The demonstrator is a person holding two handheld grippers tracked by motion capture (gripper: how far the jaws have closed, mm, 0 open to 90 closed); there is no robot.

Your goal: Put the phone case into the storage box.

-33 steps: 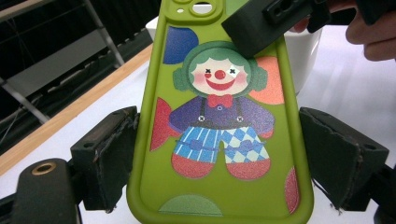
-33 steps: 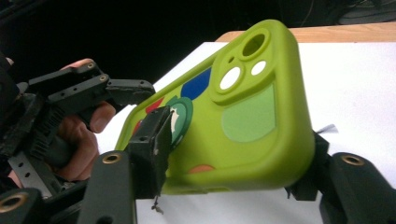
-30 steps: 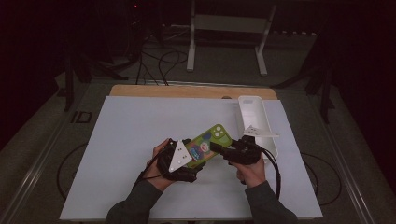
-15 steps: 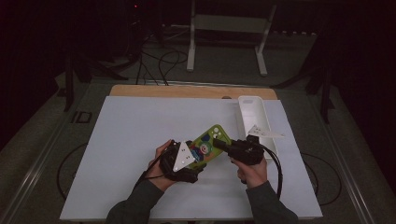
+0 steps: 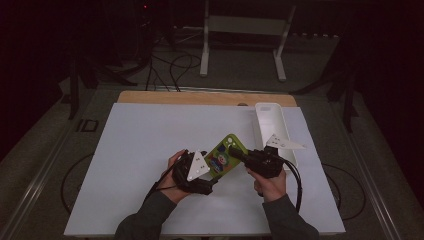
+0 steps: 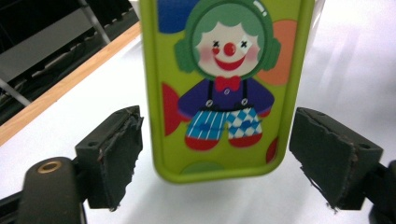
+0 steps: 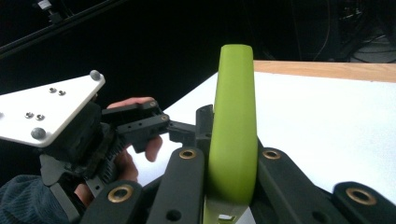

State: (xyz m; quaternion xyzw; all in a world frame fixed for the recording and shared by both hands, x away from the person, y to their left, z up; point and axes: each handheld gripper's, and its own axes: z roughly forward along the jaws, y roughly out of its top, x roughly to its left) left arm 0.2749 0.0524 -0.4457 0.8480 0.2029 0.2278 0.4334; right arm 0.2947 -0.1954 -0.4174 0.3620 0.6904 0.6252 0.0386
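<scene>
A lime-green phone case with a clown picture is held up off the white table between both hands. My right gripper is shut on the case's thin edge. Its jaws have just been closing, and both now press on the green rim. My left gripper is at the case's lower end. Its pads stand on either side of the case's bottom end, with a gap on each side. The left gripper, with its white plate, faces the right one.
A white rectangular tray lies at the table's right rear, just beyond the right hand. A wooden strip runs along the table's far edge. The white table top spreads wide to the left. Cables trail from both grippers.
Both hands and the case keep nearly the same places. The left gripper has shifted slightly toward the case's lower end.
</scene>
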